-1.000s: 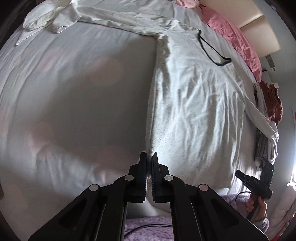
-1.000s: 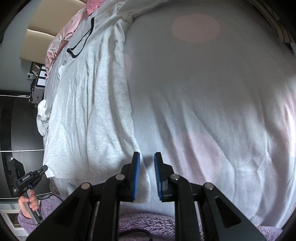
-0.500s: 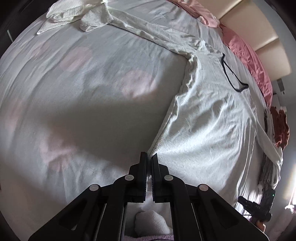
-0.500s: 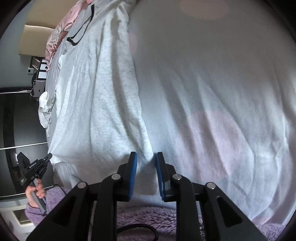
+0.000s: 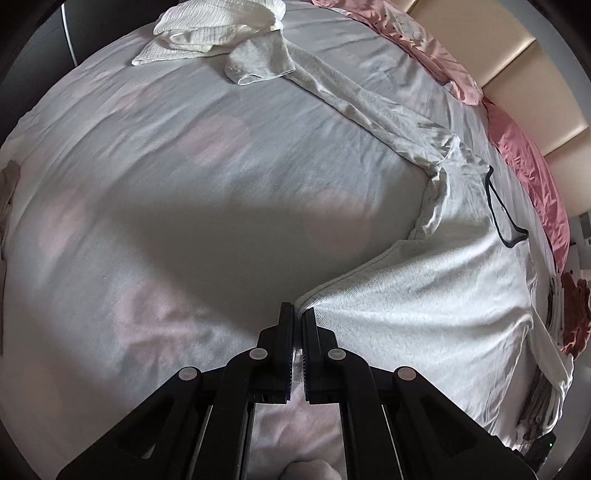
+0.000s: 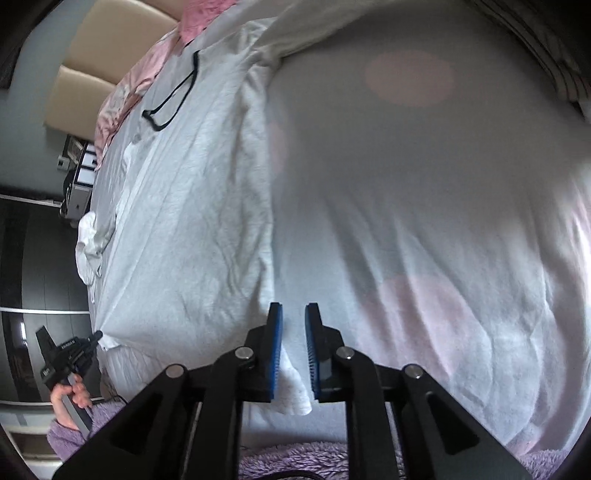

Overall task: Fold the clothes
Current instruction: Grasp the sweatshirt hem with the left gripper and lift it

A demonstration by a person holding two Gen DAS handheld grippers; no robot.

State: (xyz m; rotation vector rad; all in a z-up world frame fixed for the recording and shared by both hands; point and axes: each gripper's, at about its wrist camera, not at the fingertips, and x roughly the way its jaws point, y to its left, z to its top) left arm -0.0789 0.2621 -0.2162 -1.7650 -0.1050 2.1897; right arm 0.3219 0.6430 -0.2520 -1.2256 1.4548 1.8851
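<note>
A pale grey long-sleeved shirt [image 5: 436,295] is laid flat on the white bedsheet [image 5: 184,221], with its long axis running from the hem at the foot of the bed up to the dark-trimmed neckline [image 5: 498,210], which is pointed toward the pink pillows [image 5: 532,162] and the beige headboard [image 5: 524,77]. One sleeve [image 5: 354,103] is stretched away from the shoulder across the sheet toward a crumpled white garment [image 5: 207,33] at the far edge of the bed. The other sleeve is draped along the opposite side of the shirt, beside a stack of clothes [image 5: 565,317] at the bed's edge.

The hem corner on the long-sleeve side is pinched between the fingers of the left gripper [image 5: 297,314], which are pressed together on the cloth; the side edge is drawn taut and raised from that corner in a curve toward the armpit. The opposite hem corner is seen between the blue pads of the right gripper [image 6: 293,314]; the pads are set slightly apart and a fold of white cloth [image 6: 291,387] hangs between them, but whether it is pressed cannot be told. In the right wrist view the left gripper [image 6: 94,338] is seen at the far hem corner, held by a hand [image 6: 70,397] in a purple fleece sleeve [image 6: 66,435].

Beside the shirt on the long-sleeve side, a broad stretch of bare sheet is left open.
</note>
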